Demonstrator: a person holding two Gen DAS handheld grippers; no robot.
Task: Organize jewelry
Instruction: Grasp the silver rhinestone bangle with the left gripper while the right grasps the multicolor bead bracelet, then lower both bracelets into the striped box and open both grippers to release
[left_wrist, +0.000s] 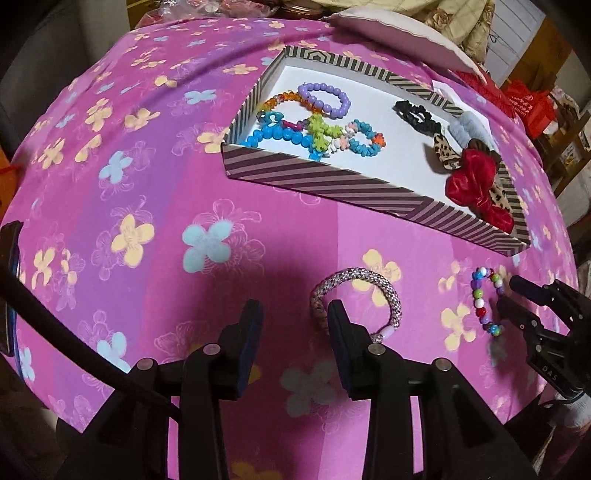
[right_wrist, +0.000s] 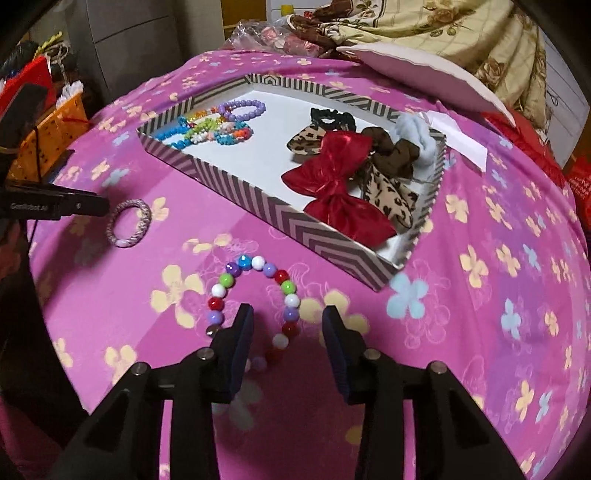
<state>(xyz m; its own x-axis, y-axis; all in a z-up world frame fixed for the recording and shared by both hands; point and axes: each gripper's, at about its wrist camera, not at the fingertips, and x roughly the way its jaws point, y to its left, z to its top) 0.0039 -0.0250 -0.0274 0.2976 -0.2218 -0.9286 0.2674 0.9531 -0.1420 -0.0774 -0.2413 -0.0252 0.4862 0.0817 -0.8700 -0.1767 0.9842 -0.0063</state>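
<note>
Pink-beaded bracelet (left_wrist: 356, 301) and multicoloured bracelet (right_wrist: 255, 295) lie outside the striped tray (left_wrist: 332, 181), so left gripper (left_wrist: 295, 314) and right gripper (right_wrist: 286, 325), both open, straddle them for pickup.

Cloth cover (right_wrist: 480, 221): matt pink floral fabric, smooth. Striped box (right_wrist: 295, 229): matt cardboard w/ white paper-like inside. Multicolour bead bracelet (right_wrist: 255, 291): glossy plastic. Pink woven bracelet (left_wrist: 373, 291): rough, sparkly. Red bow (right_wrist: 332, 184): shiny satin-like. Gripper pads (right_wrist: 242, 347): matt, ribbed.

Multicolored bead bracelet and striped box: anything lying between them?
Nothing: only bare floral cloth separates the multicolored bead bracelet from the striped box, seen in the right wrist view.
</note>
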